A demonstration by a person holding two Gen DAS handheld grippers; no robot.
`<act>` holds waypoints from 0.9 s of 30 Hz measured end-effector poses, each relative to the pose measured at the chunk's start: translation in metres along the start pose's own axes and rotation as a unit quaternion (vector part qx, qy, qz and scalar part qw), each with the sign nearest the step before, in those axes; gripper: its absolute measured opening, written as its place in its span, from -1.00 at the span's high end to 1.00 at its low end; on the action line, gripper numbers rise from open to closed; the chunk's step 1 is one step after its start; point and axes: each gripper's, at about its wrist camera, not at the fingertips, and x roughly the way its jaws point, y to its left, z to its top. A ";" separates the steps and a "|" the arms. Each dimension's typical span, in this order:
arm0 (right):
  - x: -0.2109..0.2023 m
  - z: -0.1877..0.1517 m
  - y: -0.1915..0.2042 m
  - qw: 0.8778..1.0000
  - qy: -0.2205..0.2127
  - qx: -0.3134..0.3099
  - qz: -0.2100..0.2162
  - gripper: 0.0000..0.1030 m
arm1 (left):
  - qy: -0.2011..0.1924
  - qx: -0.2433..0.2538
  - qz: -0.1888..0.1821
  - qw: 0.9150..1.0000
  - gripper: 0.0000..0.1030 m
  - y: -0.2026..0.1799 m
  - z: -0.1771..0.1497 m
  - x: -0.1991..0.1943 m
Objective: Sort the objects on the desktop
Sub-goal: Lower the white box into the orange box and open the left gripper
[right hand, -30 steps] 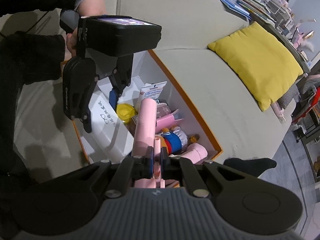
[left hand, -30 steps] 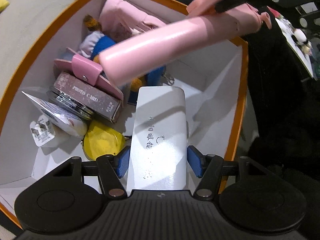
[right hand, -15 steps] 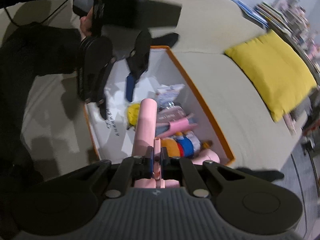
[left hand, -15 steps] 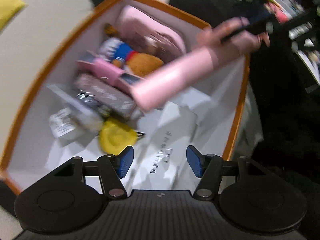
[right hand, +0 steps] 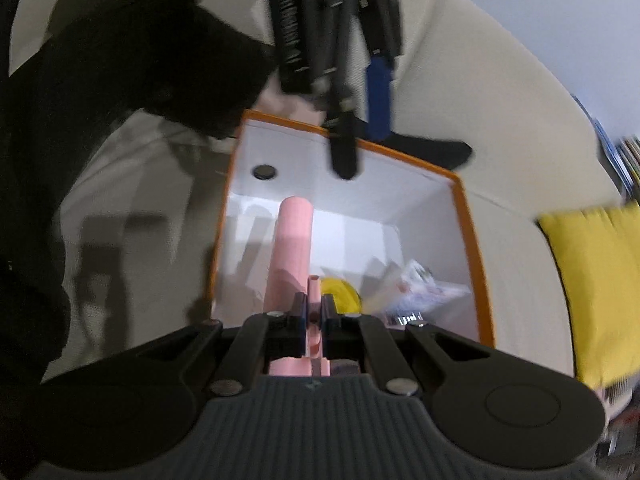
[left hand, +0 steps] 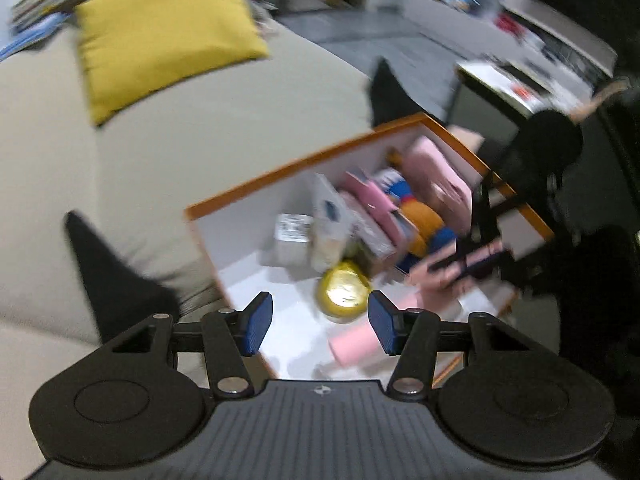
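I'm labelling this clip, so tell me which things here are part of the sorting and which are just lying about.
Part of the job:
orange-rimmed box
pink tube in the right gripper
left gripper, nothing between its closing jaws
yellow round case

Lying about:
yellow cushion
sofa

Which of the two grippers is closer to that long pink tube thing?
Right. The right gripper is shut on the pink tube, holding it over the orange-rimmed box. The left gripper is empty, its fingers closing, above the box.

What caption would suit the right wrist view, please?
Right gripper holds a pink tube over the orange-rimmed box.
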 end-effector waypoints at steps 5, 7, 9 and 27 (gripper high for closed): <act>0.016 0.005 0.008 0.999 0.002 -0.042 0.004 0.88 | -0.021 -0.022 0.027 0.999 -0.21 0.003 -0.013 0.011; 0.021 0.006 0.009 0.999 0.005 -0.038 0.004 0.88 | -0.026 -0.020 0.032 0.999 -0.21 0.006 -0.018 0.005; 0.024 0.007 0.007 1.000 0.012 -0.026 0.002 0.88 | -0.029 -0.017 0.033 0.999 -0.21 0.008 -0.022 0.001; 0.032 0.004 -0.042 0.961 0.056 0.193 0.188 0.55 | -0.034 -0.032 0.023 0.999 -0.21 0.010 -0.032 0.004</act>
